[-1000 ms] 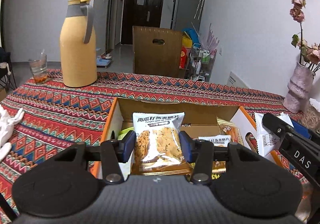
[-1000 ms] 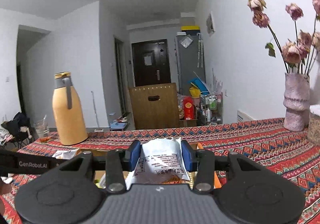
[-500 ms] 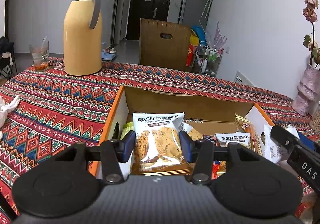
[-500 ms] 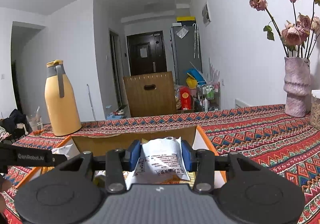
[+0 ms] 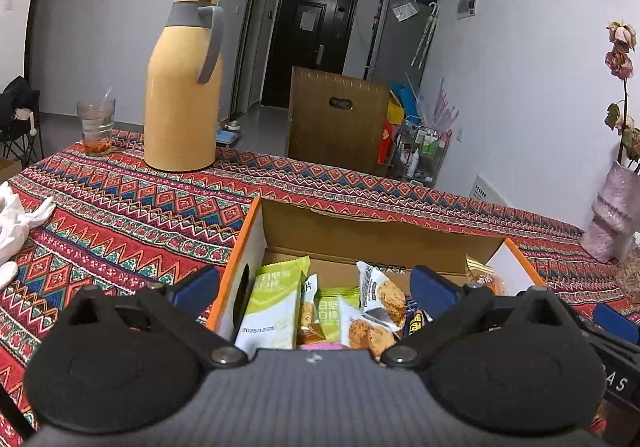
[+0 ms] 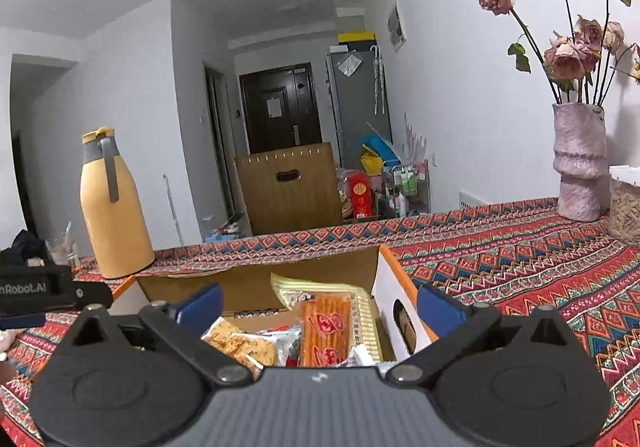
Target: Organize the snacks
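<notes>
Both the left gripper (image 5: 316, 289) and right gripper (image 6: 318, 301) have just spread empty above the orange-edged cardboard box (image 5: 372, 235) of snack packets (image 5: 272, 309) on the patterned red tablecloth (image 5: 120, 215), the tall yellow thermos (image 5: 182, 87) standing behind.

Open orange-edged cardboard box (image 5: 256, 231) on patterned cloth; green, white, orange snack packets (image 5: 272, 307) jumbled inside.

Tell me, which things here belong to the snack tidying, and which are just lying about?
Part of the job:
- cardboard box
- green snack packet
- cookie packet
- orange snack packet
- left gripper, open
- right gripper, open

Just lying about:
- yellow thermos
- glass
- vase of dried roses
- white cloth
</notes>
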Motion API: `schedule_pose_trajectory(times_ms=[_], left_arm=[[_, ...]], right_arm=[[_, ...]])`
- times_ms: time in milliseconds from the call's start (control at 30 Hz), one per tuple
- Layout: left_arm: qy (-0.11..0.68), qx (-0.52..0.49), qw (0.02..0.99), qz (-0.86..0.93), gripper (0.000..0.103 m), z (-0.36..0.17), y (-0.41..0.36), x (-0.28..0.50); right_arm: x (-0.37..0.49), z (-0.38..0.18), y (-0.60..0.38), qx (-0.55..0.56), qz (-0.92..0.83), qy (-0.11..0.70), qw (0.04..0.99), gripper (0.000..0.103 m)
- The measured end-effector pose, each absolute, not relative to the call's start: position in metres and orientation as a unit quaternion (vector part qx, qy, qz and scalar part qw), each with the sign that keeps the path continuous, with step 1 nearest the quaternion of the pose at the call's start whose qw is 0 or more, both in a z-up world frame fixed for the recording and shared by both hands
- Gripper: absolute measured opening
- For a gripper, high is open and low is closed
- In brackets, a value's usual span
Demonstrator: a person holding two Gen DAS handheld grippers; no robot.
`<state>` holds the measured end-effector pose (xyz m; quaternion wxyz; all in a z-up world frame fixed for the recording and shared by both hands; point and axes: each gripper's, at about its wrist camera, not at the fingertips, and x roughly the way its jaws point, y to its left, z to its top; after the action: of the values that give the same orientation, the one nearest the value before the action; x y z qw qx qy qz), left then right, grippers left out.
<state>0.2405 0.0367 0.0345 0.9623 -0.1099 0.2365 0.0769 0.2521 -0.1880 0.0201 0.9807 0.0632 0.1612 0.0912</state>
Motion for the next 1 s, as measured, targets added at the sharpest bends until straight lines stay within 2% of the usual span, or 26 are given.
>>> schedule_pose_trajectory(times_ms=[1000], left_arm=[[0.224,-0.108,0.967,0.059,0.103,0.045,0.028,0.221]], right_arm=[[0.235,0.032,-0.188,0.059,0.097,0.144,0.983,0.103]])
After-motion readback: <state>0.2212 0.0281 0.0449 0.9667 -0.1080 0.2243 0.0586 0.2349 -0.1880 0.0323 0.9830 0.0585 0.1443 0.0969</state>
